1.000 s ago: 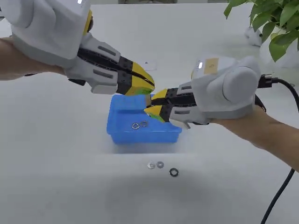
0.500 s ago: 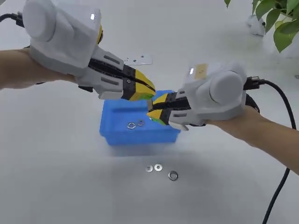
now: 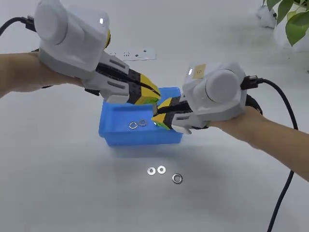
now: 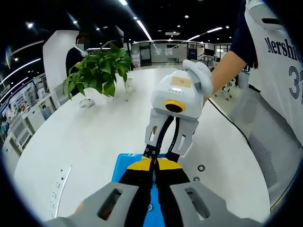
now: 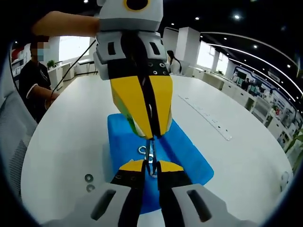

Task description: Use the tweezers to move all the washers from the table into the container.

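Right hand-held gripper [image 3: 155,120] comes in from the right, its yellow-tipped jaws drawn almost together and clamped on the slim silver metal tweezers [image 5: 151,153]. In the right gripper view that thin strip runs up out of the jaws toward the other tool's tips. Left hand-held gripper [image 3: 153,94] reaches in from the far left and its yellow jaws are pressed together too. I cannot tell whether they pinch the tweezers' far end. The two sets of tips sit just beside each other, nose to nose, over the right part of the blue rectangular plastic container [image 3: 140,137].

Down in that container lie two small silver metal ring washers [image 3: 133,125] [image 3: 142,123], side by side near the middle of the floor, just left of the right hand-held gripper's tips.

Out on the white surface [image 3: 72,183], near of the container, three more washers wait. Two [image 3: 151,170] [image 3: 161,169] lie almost touching, and the third [image 3: 177,178] is a little to their right and nearer.

Further out, a flat white power strip [image 3: 130,54] lies on the far side of the surface. A leafy green plant [image 3: 294,24] pokes in at the far right corner. A black cable [image 3: 285,183] trails from the right hand-held gripper down the right side.
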